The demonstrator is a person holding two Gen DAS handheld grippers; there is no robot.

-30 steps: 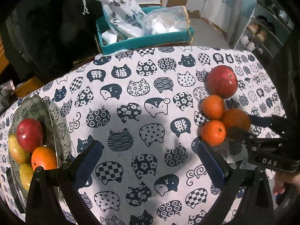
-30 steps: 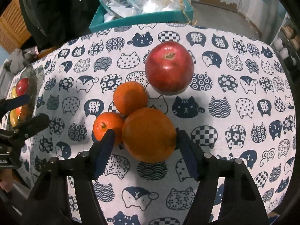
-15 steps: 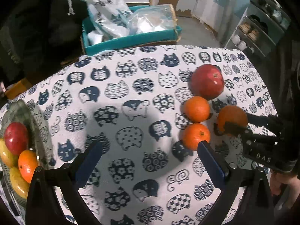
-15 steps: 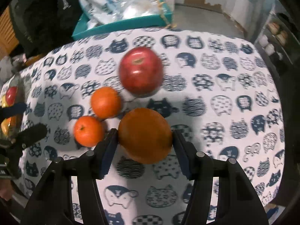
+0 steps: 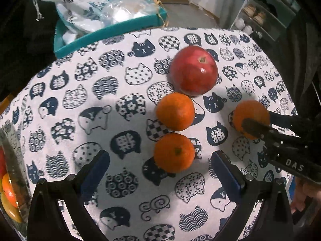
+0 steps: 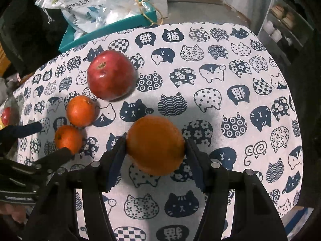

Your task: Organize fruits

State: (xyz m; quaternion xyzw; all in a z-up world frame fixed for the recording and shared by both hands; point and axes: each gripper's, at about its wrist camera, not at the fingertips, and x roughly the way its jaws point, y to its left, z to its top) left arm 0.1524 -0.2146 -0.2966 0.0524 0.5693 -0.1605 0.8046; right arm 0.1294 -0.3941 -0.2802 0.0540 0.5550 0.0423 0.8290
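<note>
Fruit lies scattered on the cat-print tablecloth [image 6: 236,64], and I take the red apple [image 6: 111,74] as my landmark, the largest of the 4 pieces on the cloth. Behind it, past the table's far edge, a teal box [image 6: 108,31] holds plastic bags [image 6: 84,6].

Next in size is the big orange [image 6: 155,145], nearer to me than the apple and to its right in the right wrist view. My right gripper [image 6: 155,148] is clamped on it, both pads pressed against its sides.

2 small tangerines come after. The far tangerine [image 5: 175,111] sits just in front of the apple, almost touching it. The near tangerine [image 5: 174,153] sits directly in front of that, the 2 close together.

My left gripper [image 5: 160,170] stands with its fingers [image 5: 95,172] wide apart and nothing between the pads; the near tangerine lies just ahead of the gap.

Well left of the apple, a glass bowl [image 5: 15,160] at the picture's edge holds more fruit, partly cut off.
</note>
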